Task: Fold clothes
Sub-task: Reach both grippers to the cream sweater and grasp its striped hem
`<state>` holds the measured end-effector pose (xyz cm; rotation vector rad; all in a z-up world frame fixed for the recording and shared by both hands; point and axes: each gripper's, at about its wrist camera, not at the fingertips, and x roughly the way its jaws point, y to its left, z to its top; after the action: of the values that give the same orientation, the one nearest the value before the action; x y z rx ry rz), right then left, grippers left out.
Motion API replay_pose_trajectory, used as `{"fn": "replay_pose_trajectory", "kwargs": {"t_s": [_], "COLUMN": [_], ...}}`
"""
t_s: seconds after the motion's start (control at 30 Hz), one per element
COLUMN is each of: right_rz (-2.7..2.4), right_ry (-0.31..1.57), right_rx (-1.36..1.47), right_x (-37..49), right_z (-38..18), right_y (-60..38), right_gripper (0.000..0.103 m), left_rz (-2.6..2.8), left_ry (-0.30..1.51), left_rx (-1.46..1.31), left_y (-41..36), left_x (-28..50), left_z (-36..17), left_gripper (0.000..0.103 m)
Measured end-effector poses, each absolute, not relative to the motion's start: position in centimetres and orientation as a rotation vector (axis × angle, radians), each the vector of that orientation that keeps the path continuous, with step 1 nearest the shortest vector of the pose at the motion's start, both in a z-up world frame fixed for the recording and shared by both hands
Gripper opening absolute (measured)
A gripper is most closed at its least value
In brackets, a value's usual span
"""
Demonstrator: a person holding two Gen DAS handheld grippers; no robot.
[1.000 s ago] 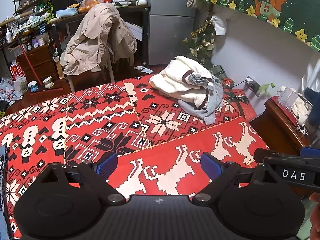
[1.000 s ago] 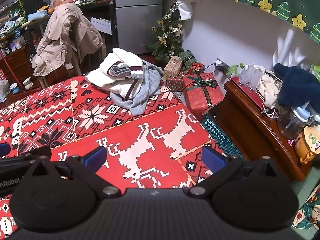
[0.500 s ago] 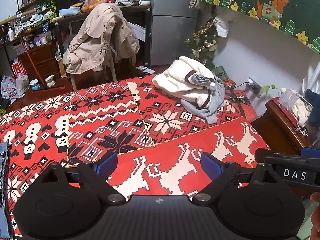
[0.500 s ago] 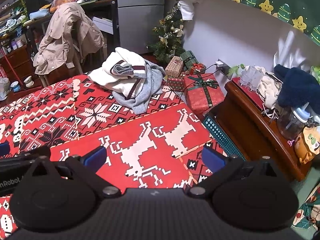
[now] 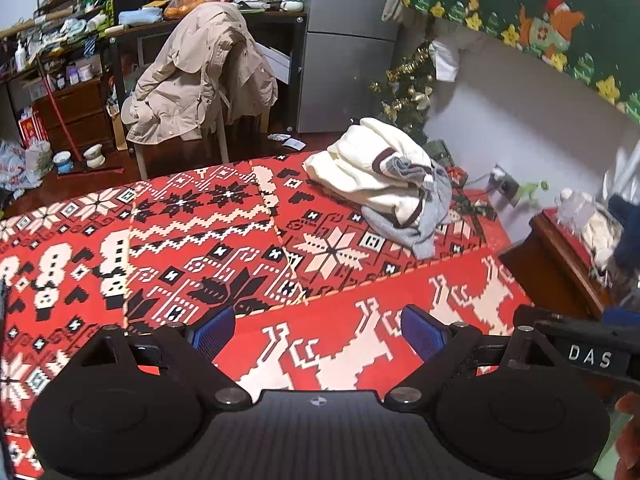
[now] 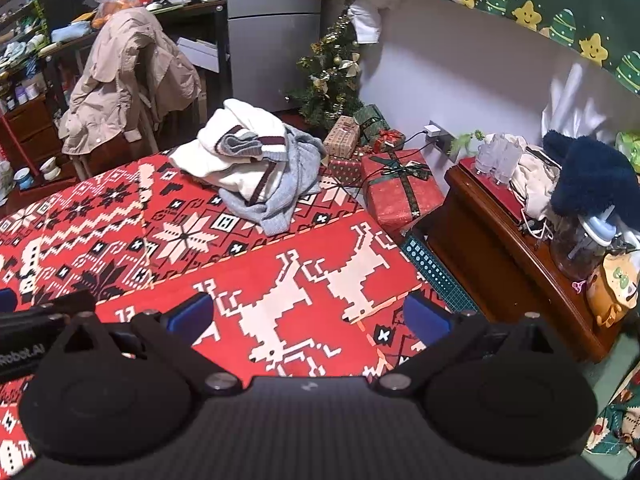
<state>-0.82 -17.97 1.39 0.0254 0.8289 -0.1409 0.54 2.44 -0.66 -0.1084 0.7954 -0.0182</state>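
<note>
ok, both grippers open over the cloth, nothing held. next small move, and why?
Probably advance both toward the clothes pile. The left gripper and right gripper hang open and empty over the red patterned cloth, well short of the cream and grey garments heaped at its far corner.

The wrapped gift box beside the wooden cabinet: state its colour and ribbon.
Red gift box with a dark green ribbon; the right wrist view shows it best.

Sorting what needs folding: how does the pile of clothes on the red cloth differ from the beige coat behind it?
The pile of clothes lies crumpled on the red patterned cloth; the beige coat hangs draped over a chair. The pile mixes white, striped-trim and grey pieces; the coat is one plain beige garment. Both are unfolded, and neither the left gripper nor the right gripper touches them; both are open.
</note>
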Motion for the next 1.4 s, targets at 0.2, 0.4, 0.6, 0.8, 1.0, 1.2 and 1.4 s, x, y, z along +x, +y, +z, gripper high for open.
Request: {"fn": "replay_pose_trajectory", "kwargs": {"t_s": [0.2,0.4,0.6,0.8,1.0,1.2,1.4], "right_rz": [-0.165,-0.189,-0.198,-0.130,-0.057,-0.010,0.131], "right_ry": [0.836,0.822,0.802,0.737,0.668,0.610,0.553], "right_rx": [0.033,0.040,0.015,-0.079,-0.108,-0.123,-0.085], "right_x": [1.0,2.8,5.4,8.5,11.4,15.1,18.9], "right_z": [0.0,-1.8,-3.9,-5.3,-6.1,-6.5,-7.0], "right_y": [-18.9,-19.5,-19.5,-19.0,-18.9,-18.8,-19.0], "right_gripper": [0.102,0.102,0.102,0.102,0.102,0.102,0.095], "left_rz": [-0.002,0.002,0.001,-0.052,-0.049,-0.096,-0.119], "left_ry": [0.800,0.835,0.857,0.848,0.856,0.866,0.884], "left_rx": [-0.098,-0.098,-0.051,-0.142,-0.179,-0.242,-0.298], "left_y": [2.1,1.7,1.0,1.8,2.8,3.5,4.0], "left_x": [2.2,4.0,6.7,10.4,14.9,19.5,24.0], "left_z": [-1.8,-3.9,-5.9,-7.2,-7.7,-8.4,-9.3], "left_gripper": [0.090,0.091,0.094,0.094,0.094,0.094,0.087]}}
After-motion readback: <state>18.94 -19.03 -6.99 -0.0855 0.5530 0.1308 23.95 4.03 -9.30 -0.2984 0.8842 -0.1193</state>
